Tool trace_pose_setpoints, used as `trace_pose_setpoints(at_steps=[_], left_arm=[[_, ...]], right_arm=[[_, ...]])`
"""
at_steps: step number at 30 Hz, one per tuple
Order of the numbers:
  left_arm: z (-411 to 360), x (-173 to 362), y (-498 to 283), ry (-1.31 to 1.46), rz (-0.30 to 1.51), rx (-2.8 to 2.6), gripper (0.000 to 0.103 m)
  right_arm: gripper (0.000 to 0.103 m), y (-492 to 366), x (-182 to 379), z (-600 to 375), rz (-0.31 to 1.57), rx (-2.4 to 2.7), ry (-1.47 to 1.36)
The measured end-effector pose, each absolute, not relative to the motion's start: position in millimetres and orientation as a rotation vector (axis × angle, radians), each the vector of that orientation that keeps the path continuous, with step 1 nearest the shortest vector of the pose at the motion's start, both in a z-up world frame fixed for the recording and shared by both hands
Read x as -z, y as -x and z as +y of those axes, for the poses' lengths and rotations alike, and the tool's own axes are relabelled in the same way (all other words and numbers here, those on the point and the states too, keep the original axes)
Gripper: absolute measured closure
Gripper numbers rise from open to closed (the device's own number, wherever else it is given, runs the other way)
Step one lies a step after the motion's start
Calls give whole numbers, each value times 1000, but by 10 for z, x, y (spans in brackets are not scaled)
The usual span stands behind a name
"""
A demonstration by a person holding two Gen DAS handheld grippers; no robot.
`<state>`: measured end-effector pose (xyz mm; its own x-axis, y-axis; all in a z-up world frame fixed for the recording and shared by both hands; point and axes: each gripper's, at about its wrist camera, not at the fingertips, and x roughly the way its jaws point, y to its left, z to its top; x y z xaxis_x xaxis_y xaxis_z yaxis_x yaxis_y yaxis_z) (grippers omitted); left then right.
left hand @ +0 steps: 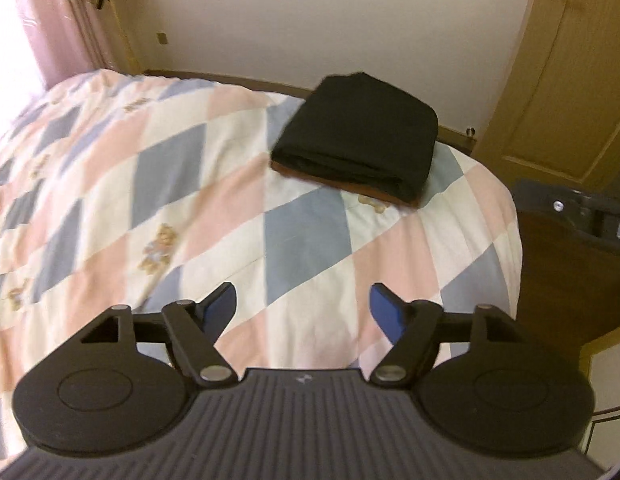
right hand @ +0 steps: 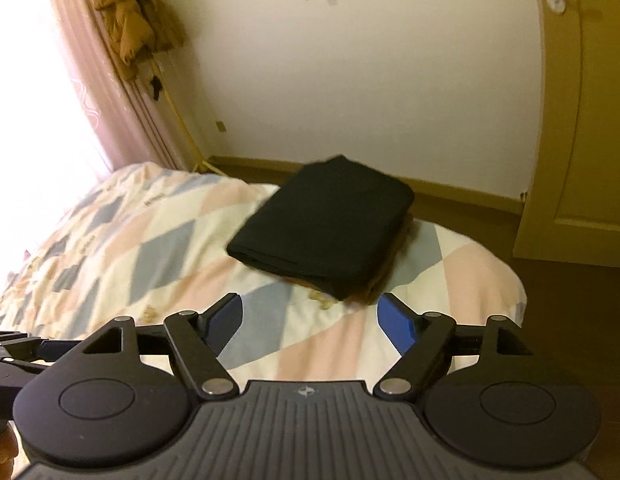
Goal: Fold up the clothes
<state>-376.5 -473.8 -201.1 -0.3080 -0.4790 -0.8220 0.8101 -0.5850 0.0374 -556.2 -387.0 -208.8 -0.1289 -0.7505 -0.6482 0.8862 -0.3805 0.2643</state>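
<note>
A folded black garment [left hand: 356, 136] lies on top of a brown folded piece at the far right corner of the bed [left hand: 150, 184]. In the right wrist view the same black garment [right hand: 326, 228] sits just beyond the fingers, with the brown layer showing under its near edge. My left gripper [left hand: 303, 300] hangs open above the quilt, well short of the stack, with nothing between its blue pads. My right gripper [right hand: 310, 312] is also open and empty, raised over the bed [right hand: 150, 240] in front of the stack.
The quilt has pink, blue and white diamonds. A pink curtain [right hand: 82, 92] and bright window are at the left, with a brown coat [right hand: 130, 12] hanging beside them. A wooden door [right hand: 582, 120] stands at the right; dark floor lies past the bed's right edge.
</note>
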Motion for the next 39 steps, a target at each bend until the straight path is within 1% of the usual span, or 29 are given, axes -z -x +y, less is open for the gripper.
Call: trace_pose_setpoints(at_steps=[2, 9, 12, 17, 20, 28, 39], left_arm=[[-4619, 1823, 3643, -1045, 476, 1974, 24], [-4271, 1393, 3400, -1026, 432, 1981, 18], [-4159, 1276, 3353, -1018, 429, 1981, 14], [-3979, 1122, 3332, -1012, 399, 1989, 5], [-3868, 1030, 3322, -1002, 380, 1999, 1], [-3626, 880, 3261, -1001, 364, 1983, 1], [-3460, 875, 3134, -1006, 429, 1943, 1]], right_arm=[[23, 5428, 1895, -3670, 208, 1765, -858], [16, 5031, 1342, -3255, 207, 1755, -838], [15, 4927, 1198, -3121, 205, 1754, -826], [13, 4884, 1041, -2971, 193, 1772, -824], [10, 4851, 975, -2912, 197, 1791, -822], [3, 4803, 854, -2725, 214, 1833, -820], [2, 4737, 820, -2555, 286, 1896, -834]])
